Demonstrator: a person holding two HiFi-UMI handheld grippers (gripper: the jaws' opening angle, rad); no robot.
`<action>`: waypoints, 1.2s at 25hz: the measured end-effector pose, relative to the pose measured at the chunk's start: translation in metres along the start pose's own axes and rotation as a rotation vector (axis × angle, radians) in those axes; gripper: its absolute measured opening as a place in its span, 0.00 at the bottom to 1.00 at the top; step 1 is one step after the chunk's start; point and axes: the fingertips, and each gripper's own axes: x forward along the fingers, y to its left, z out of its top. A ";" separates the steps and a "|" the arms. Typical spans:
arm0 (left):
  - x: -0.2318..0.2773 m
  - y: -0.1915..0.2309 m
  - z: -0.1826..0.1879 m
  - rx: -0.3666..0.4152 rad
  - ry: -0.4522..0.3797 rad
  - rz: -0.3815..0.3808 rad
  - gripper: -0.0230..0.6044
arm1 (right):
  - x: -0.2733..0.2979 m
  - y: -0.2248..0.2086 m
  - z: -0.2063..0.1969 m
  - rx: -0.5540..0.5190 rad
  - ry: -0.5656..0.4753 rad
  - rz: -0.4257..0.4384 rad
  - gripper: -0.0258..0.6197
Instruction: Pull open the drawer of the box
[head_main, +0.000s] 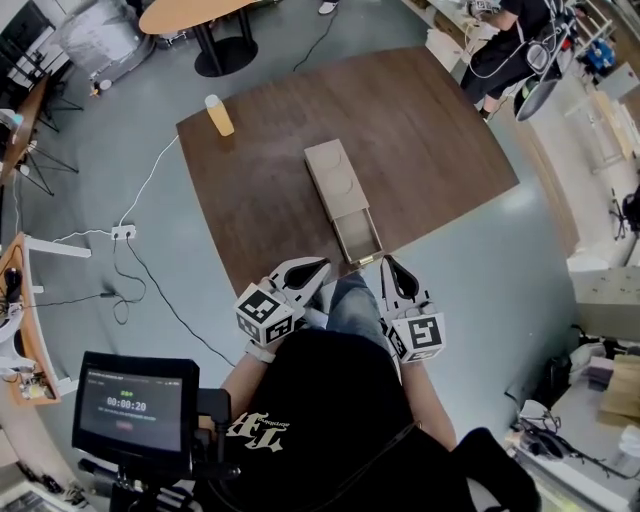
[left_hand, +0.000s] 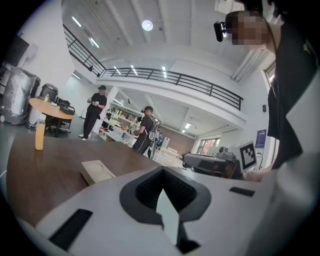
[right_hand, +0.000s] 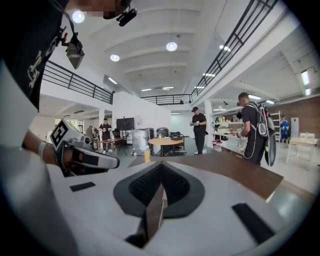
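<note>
Evidently neither gripper has anything to hold: the left gripper (left_hand: 162, 176) shows its two dark ribbed pads pressed together with nothing between them, and the right gripper (right_hand: 160, 173) is likewise shut and empty. In the head view both sit low by the person's lap, the left gripper (head_main: 320, 268) and right gripper (head_main: 387, 263) just off the near edge of the table (head_main: 450, 130), their tips pointing toward it.

Just ahead of them, between the two tips, is the front of the drawer (head_main: 357, 234), which stands well out of the box (head_main: 334, 172) and reaches almost to the near edge. The box's long axis runs from that edge toward the far one, tilted a little to the left, so the drawer slides straight toward the fingers. The right gripper looks slightly nearer the drawer front than the left.

Judging by how far the drawer stands out, the pull seems largely done. Any further travel would bring it over the table's edge. A yellow bottle (head_main: 218, 115) stands well apart near the far left corner.
</note>
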 end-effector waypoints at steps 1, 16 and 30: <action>0.002 -0.001 0.000 0.001 0.002 -0.005 0.04 | -0.004 -0.005 -0.002 0.003 0.002 -0.016 0.02; 0.033 -0.011 -0.006 0.022 0.066 -0.083 0.04 | -0.036 -0.044 -0.027 0.045 0.043 -0.167 0.02; 0.038 -0.011 -0.009 0.024 0.084 -0.097 0.04 | -0.032 -0.048 -0.031 0.030 0.059 -0.178 0.02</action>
